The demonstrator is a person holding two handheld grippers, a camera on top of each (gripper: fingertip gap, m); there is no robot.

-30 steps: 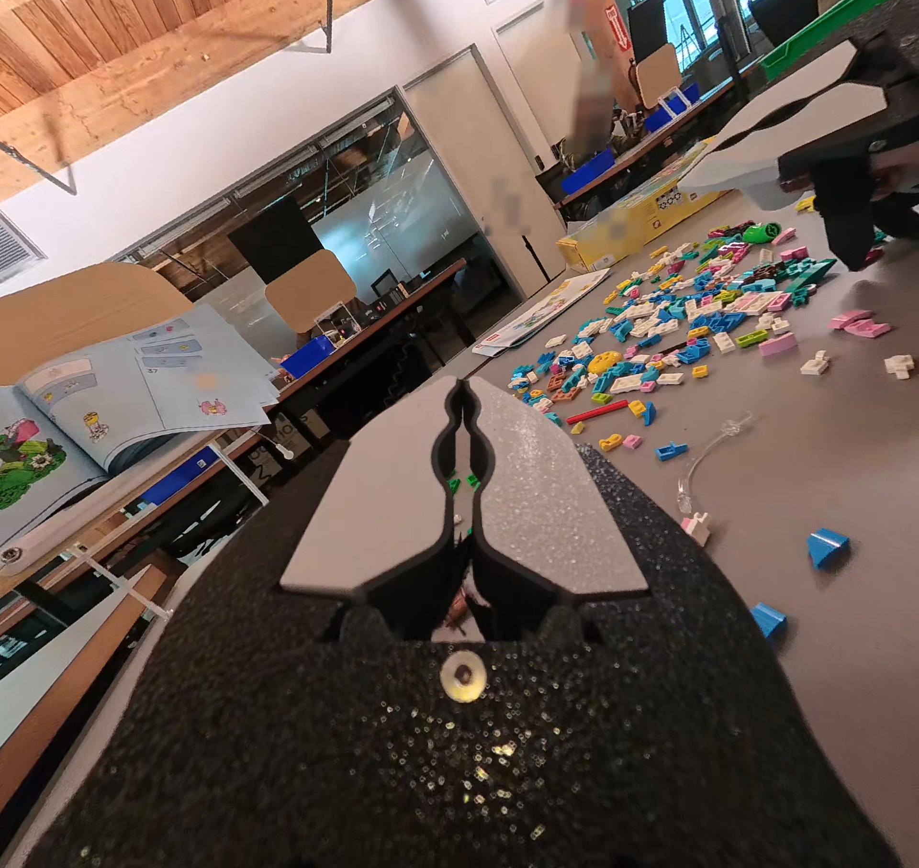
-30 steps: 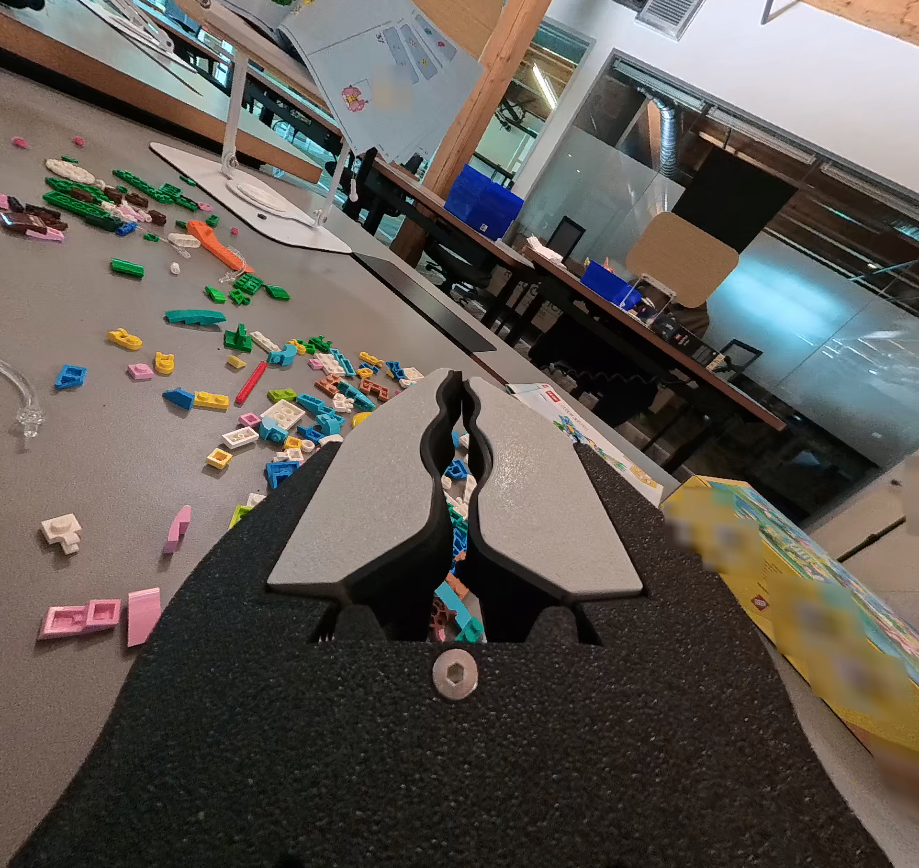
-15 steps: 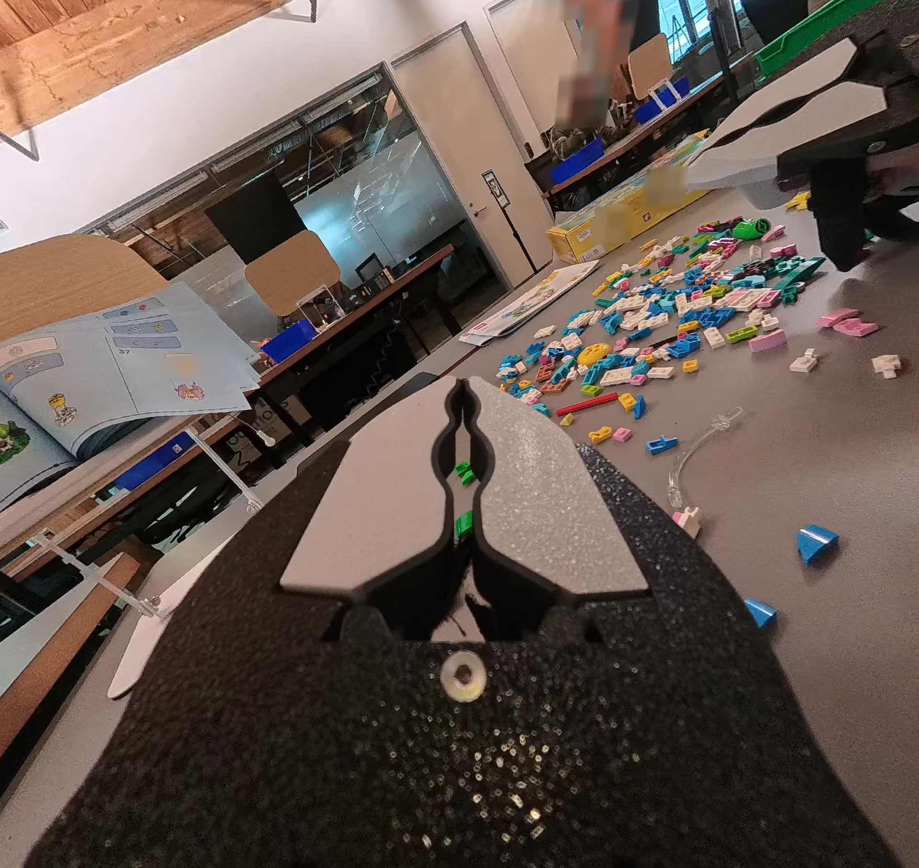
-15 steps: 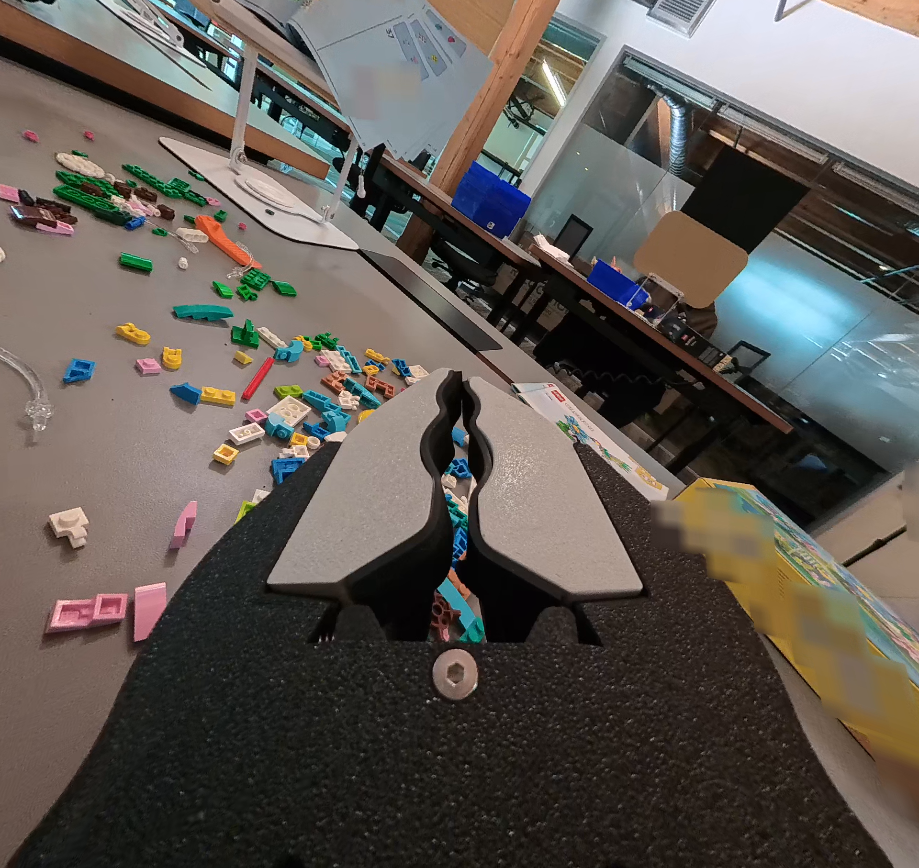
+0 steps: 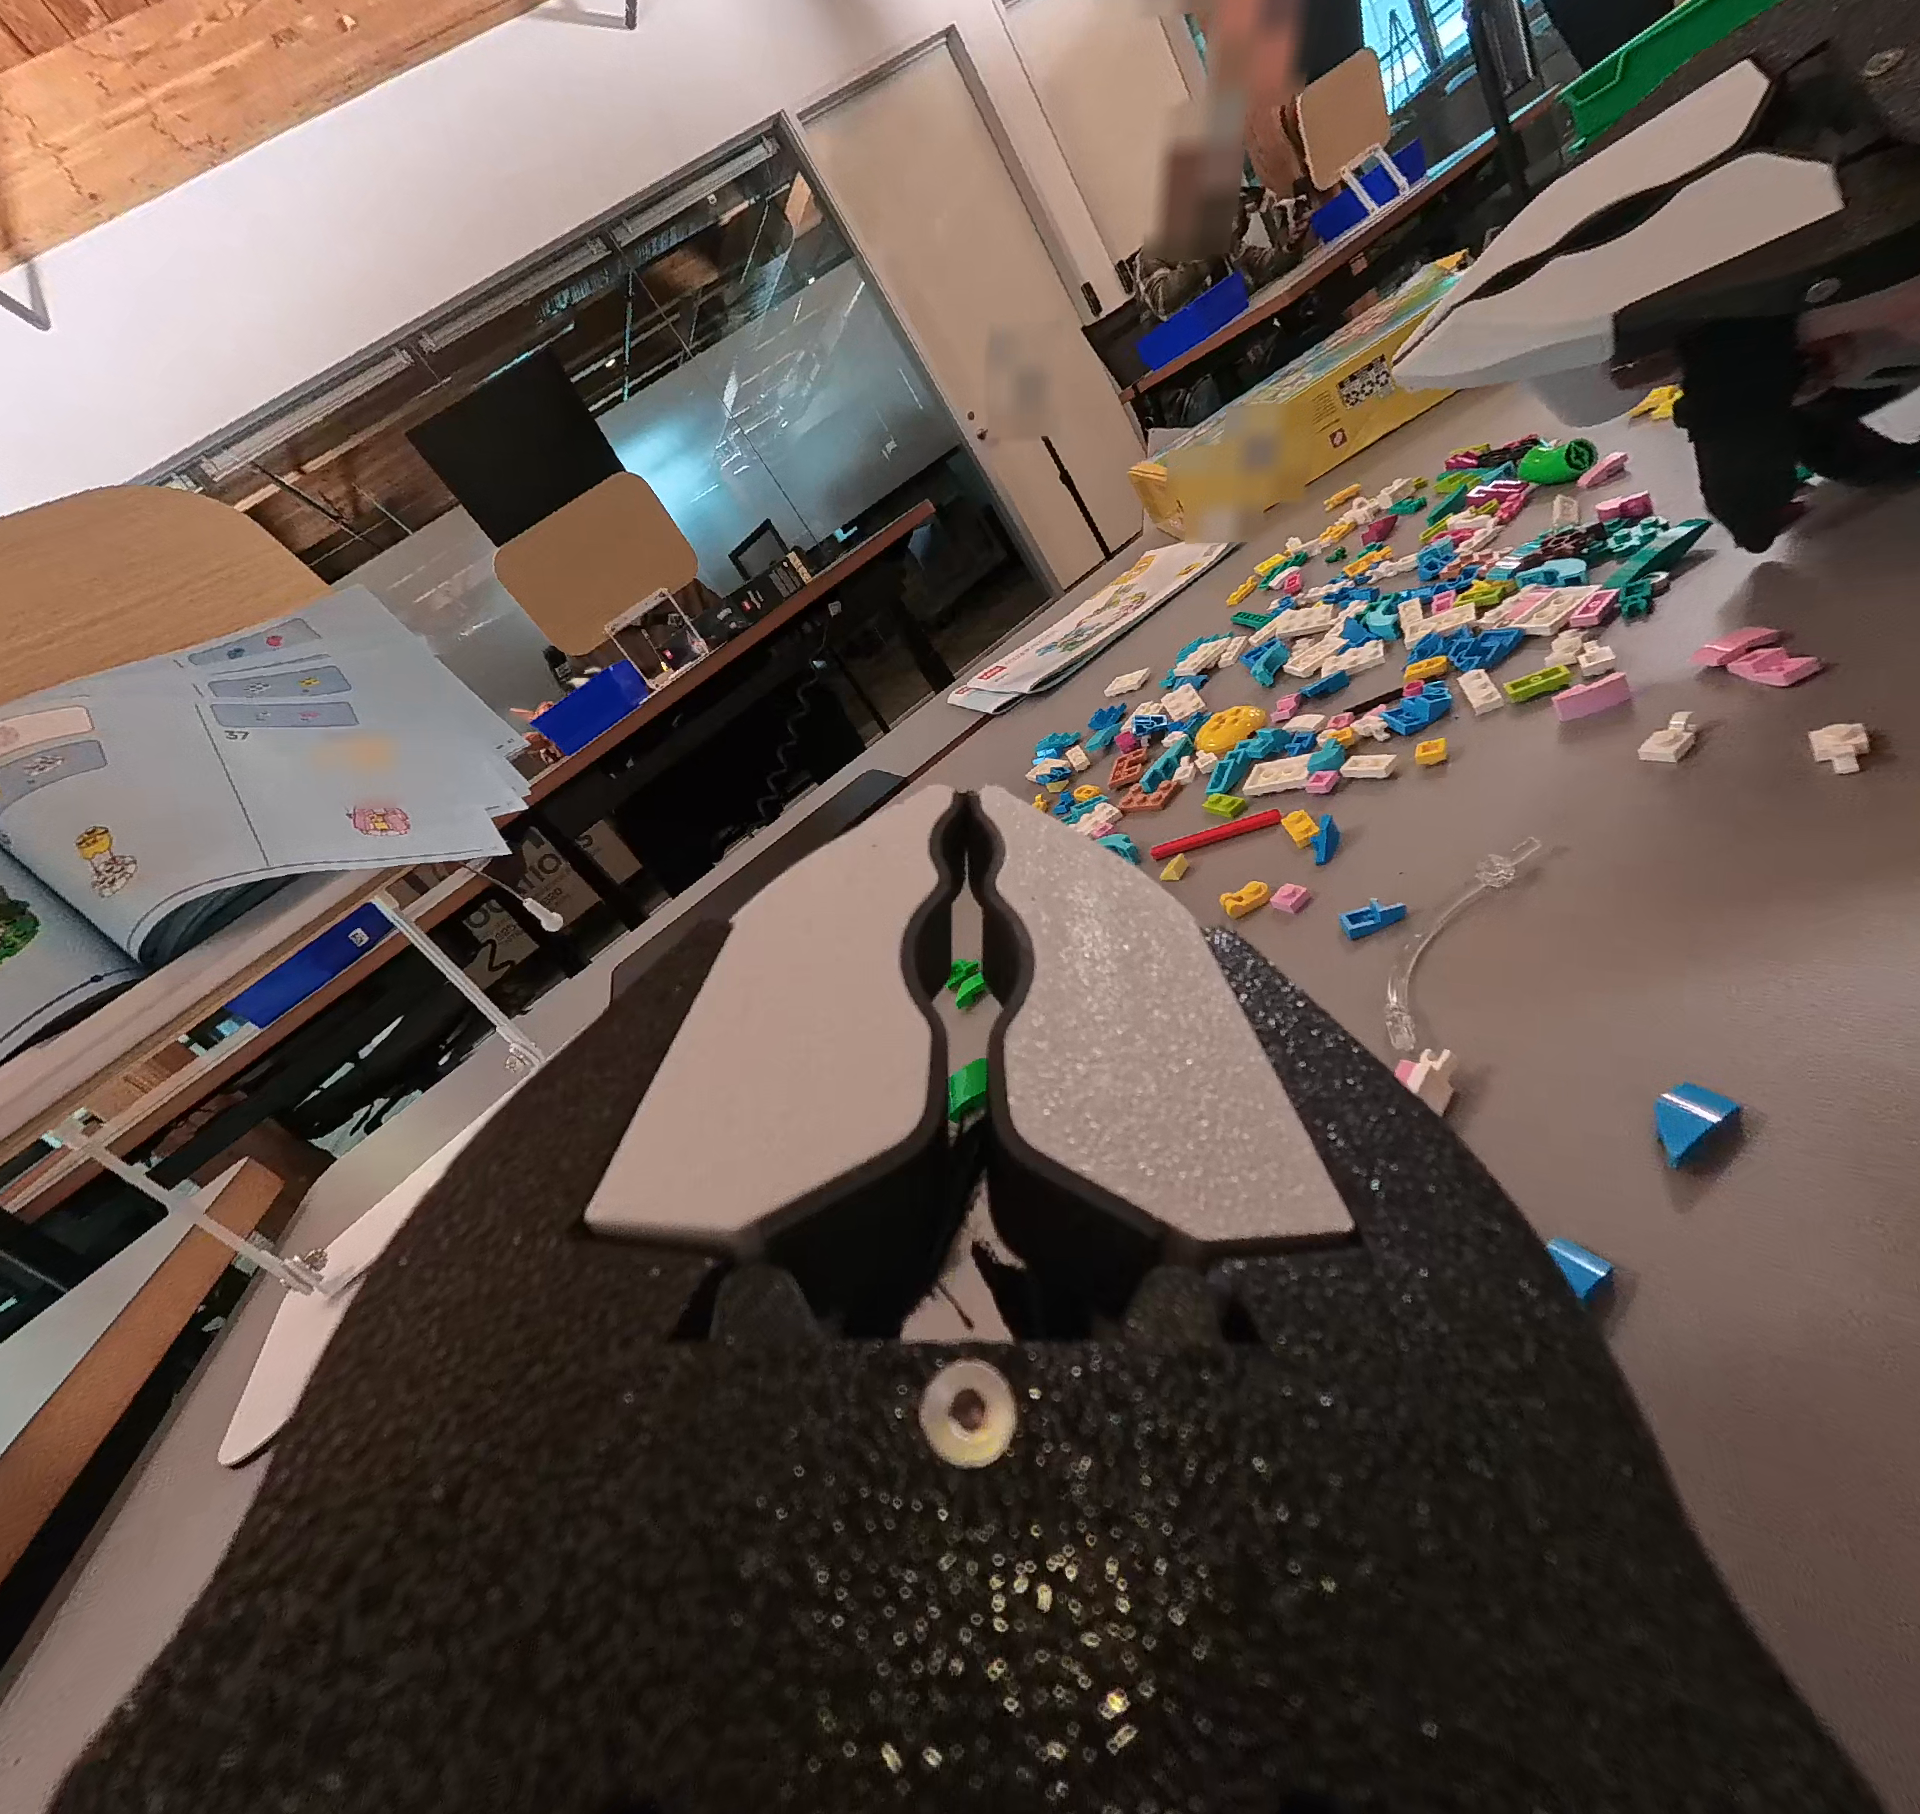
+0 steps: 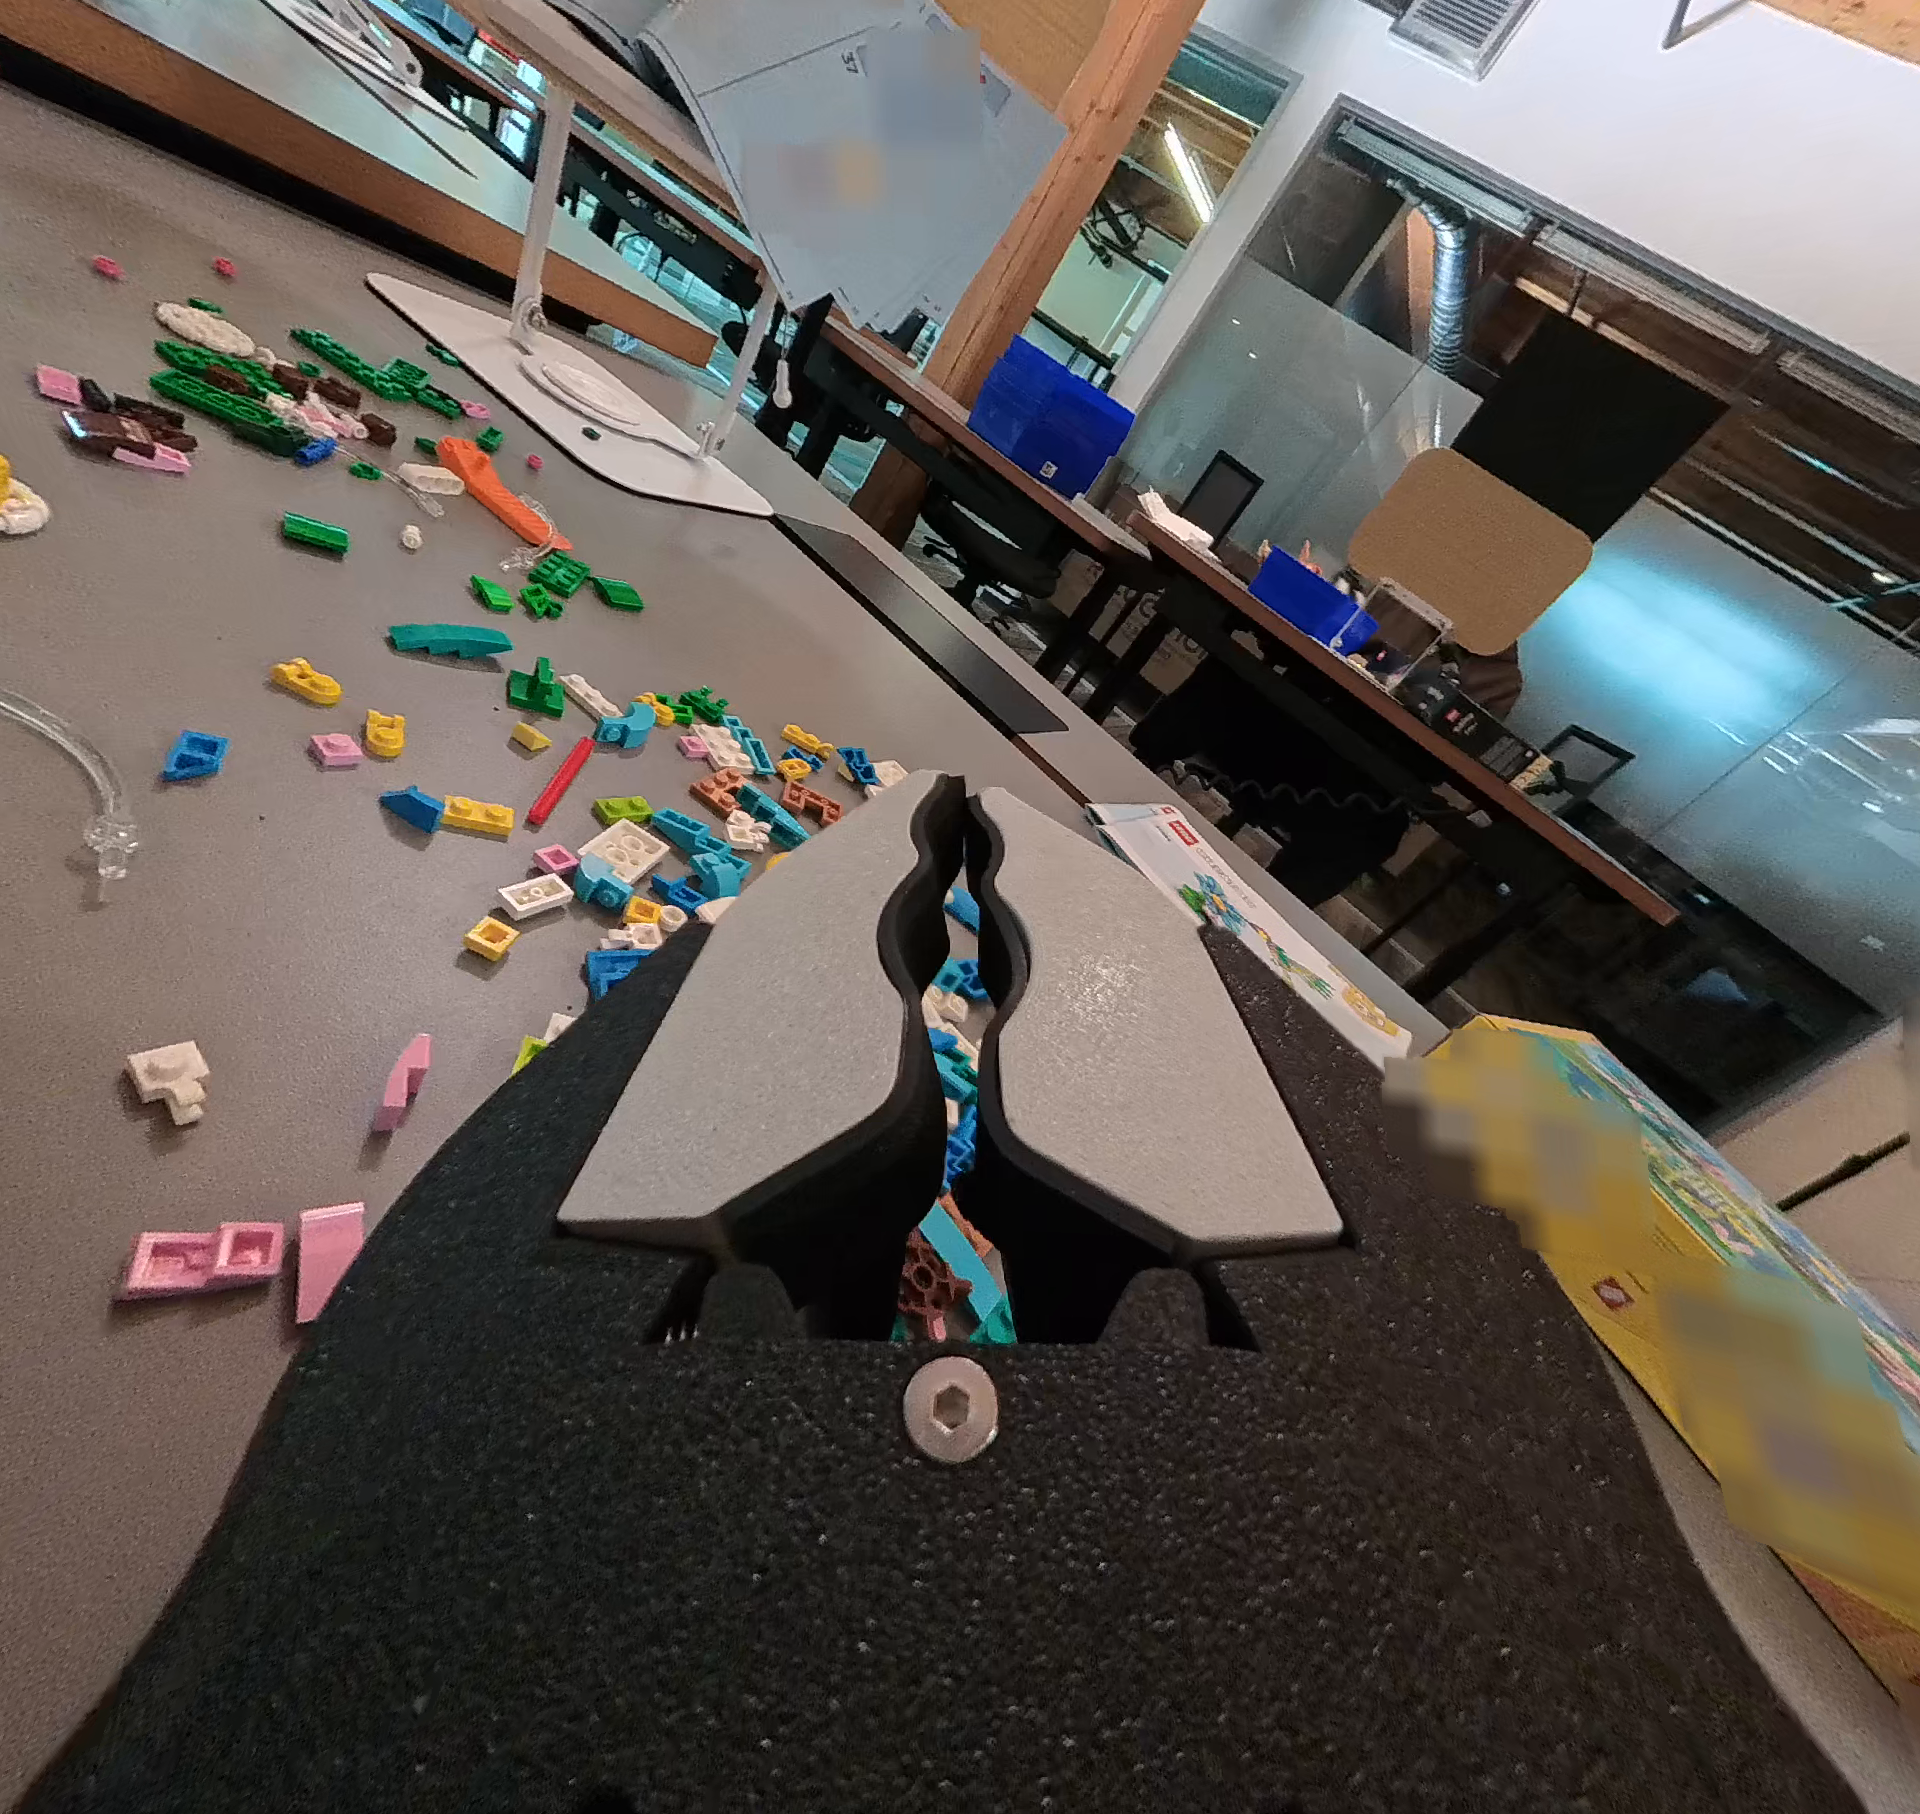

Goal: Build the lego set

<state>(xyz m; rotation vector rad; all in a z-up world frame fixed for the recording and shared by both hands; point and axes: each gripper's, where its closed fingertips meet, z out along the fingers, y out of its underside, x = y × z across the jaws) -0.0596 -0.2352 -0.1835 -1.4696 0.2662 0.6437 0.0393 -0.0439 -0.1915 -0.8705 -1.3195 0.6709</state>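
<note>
Booklet [image 5: 260, 756] slid leftward; both tongs stay closed.

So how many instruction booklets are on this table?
2. An open booklet sits on the white stand; a closed booklet lies flat on the table near the yellow box. Others may be out of view.

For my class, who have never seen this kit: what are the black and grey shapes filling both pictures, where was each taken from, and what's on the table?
Each picture comes from a camera on a hand-held gripper, looking along its jaws. The left gripper and right gripper are black with grey fingers; both sets of jaws are closed and hold nothing. The right gripper also shows far off in the left view. On the grey table lie scattered lego pieces, a red rod, a clear curved tube, a yellow box and an instruction booklet on a white stand.
</note>
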